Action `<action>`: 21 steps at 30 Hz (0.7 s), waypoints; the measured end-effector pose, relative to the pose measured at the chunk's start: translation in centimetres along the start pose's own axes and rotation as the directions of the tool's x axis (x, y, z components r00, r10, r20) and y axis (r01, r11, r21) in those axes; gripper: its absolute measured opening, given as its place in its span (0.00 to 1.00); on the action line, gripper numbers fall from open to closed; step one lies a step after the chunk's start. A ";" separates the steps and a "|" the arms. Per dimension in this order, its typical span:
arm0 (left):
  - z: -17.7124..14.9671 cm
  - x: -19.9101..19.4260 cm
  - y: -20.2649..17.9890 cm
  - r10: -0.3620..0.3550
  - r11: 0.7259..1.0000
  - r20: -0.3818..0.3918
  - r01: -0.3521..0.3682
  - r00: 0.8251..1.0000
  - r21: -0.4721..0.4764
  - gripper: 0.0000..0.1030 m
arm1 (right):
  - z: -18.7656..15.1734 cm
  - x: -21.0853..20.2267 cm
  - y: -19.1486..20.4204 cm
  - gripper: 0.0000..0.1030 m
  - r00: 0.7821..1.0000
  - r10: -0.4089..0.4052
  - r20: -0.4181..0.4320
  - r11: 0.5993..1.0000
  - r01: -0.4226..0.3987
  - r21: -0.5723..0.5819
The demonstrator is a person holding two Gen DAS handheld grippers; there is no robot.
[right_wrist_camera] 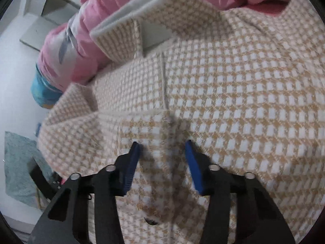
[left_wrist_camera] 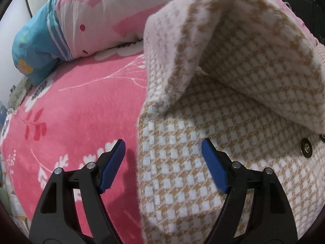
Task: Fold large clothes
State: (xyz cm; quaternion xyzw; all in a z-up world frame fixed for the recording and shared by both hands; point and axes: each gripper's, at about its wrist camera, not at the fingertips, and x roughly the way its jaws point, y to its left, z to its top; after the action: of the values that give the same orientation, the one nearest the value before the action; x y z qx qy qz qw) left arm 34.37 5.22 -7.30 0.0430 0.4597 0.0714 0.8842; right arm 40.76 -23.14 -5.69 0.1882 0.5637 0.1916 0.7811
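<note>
A large tan-and-white houndstooth coat (left_wrist_camera: 213, 162) lies on the pink flowered bed cover (left_wrist_camera: 81, 105). Its upper part (left_wrist_camera: 254, 50) is lifted and curls over, showing the fuzzy inside, and a metal button (left_wrist_camera: 306, 148) sits at the right. My left gripper (left_wrist_camera: 163, 142) hangs open over the coat's left edge, one blue pad above the bed cover and the other above the coat, with nothing pinched. In the right wrist view the coat (right_wrist_camera: 243, 81) fills the frame. My right gripper (right_wrist_camera: 162, 142) has its jaws narrowed on a raised hump of coat cloth near the front edge.
A rolled pink, white and blue quilt (left_wrist_camera: 67, 24) lies along the far side of the bed, also the quilt (right_wrist_camera: 67, 46) behind the coat's collar (right_wrist_camera: 126, 26). To the left, off the bed, are a teal cloth (right_wrist_camera: 18, 162) and a white wall.
</note>
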 end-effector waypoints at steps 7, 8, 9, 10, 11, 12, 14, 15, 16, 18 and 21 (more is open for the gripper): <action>-0.1 0.2 0.2 -0.020 0.999 0.004 0.020 1.000 -0.027 0.74 | -1.5 -1.1 5.7 0.10 0.979 -0.193 0.065 0.953 0.203 -0.223; -0.1 0.2 0.2 -0.021 0.999 0.002 0.021 1.000 -0.027 0.74 | -1.3 -1.7 6.4 0.08 0.977 -0.195 0.086 0.950 0.210 -0.231; 0.0 0.2 0.2 -0.024 0.999 0.002 0.024 1.000 -0.033 0.74 | -0.8 -2.7 6.9 0.08 0.975 -0.192 0.114 0.950 0.214 -0.229; 0.1 0.3 0.3 -0.024 0.999 -0.001 0.024 1.000 -0.037 0.74 | -0.4 -3.7 7.4 0.08 0.970 -0.195 0.144 0.948 0.224 -0.224; 0.1 0.2 0.5 -0.023 0.999 -0.002 0.023 1.000 -0.040 0.74 | 0.1 -4.9 7.9 0.08 0.961 -0.203 0.187 0.945 0.243 -0.221; 0.2 0.3 0.7 -0.022 0.999 -0.003 0.021 1.000 -0.039 0.74 | 0.6 -6.5 8.4 0.08 0.947 -0.214 0.239 0.938 0.267 -0.221; 0.1 0.1 0.7 -0.017 0.999 -0.004 0.017 1.000 -0.035 0.74 | 1.1 -8.8 8.7 0.08 0.924 -0.230 0.305 0.929 0.302 -0.213; 0.1 0.0 0.7 -0.015 0.999 -0.004 0.015 1.000 -0.029 0.74 | 1.6 -9.7 8.4 0.08 0.915 -0.235 0.327 0.928 0.311 -0.203; 0.1 0.0 0.7 -0.012 1.000 -0.004 0.012 1.000 -0.024 0.74 | 2.2 -10.4 7.6 0.08 0.907 -0.245 0.341 0.928 0.321 -0.187; 0.1 -0.1 0.7 -0.006 1.000 -0.007 0.006 1.000 -0.015 0.74 | 2.9 -11.2 5.3 0.08 0.901 -0.268 0.340 0.929 0.336 -0.156; 0.1 -0.1 0.5 -0.005 1.000 -0.011 0.005 1.000 -0.010 0.74 | 3.8 -8.1 0.5 0.08 0.913 -0.309 0.266 0.937 0.340 -0.081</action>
State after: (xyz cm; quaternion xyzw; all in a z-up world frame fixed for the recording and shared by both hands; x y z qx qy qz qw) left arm 34.30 5.71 -7.08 0.0371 0.4643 0.0716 0.8820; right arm 42.02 -27.12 2.22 0.0650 0.4712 0.0690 0.8769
